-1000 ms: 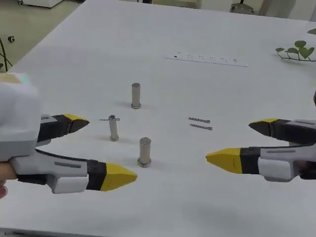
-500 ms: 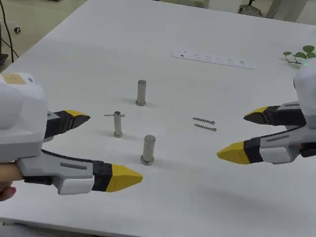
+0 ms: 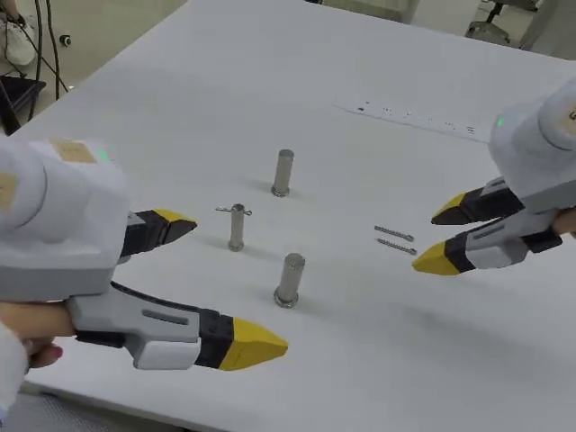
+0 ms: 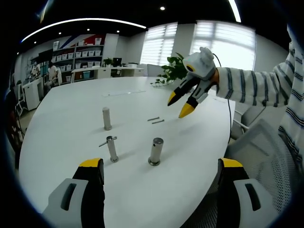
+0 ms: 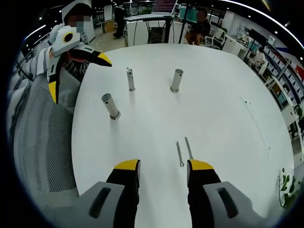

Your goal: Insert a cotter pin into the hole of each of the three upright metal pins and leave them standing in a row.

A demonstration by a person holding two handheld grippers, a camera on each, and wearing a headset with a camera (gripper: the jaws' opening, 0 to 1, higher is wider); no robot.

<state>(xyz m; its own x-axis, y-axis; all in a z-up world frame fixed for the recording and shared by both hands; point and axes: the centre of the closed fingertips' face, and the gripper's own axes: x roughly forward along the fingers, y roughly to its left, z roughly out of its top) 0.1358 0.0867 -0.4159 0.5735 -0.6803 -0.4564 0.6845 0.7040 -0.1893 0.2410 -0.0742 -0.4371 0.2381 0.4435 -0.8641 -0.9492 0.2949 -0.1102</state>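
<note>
Three upright metal pins stand on the white table (image 3: 162, 117): a far pin (image 3: 283, 173), a middle pin (image 3: 237, 227) with a cotter pin (image 3: 233, 211) through its top, and a near pin (image 3: 289, 281). Two loose cotter pins (image 3: 394, 239) lie side by side to their right. My right gripper (image 3: 434, 239) is open and hovers just right of them; in the right gripper view (image 5: 164, 165) the loose cotter pins (image 5: 184, 151) lie just ahead of its jaws. My left gripper (image 3: 220, 283) is wide open, near the front edge, with the near pin (image 4: 155, 151) ahead of it.
A white power strip (image 3: 414, 120) lies at the far side of the table. A potted plant (image 4: 175, 66) stands beyond the table's far edge. A mesh chair (image 4: 266, 152) is close to the table at the person's side.
The right gripper has moved in toward the loose cotter pins, and its jaws have narrowed. The left gripper has stayed wide open in about the same place. The head camera has shifted.
</note>
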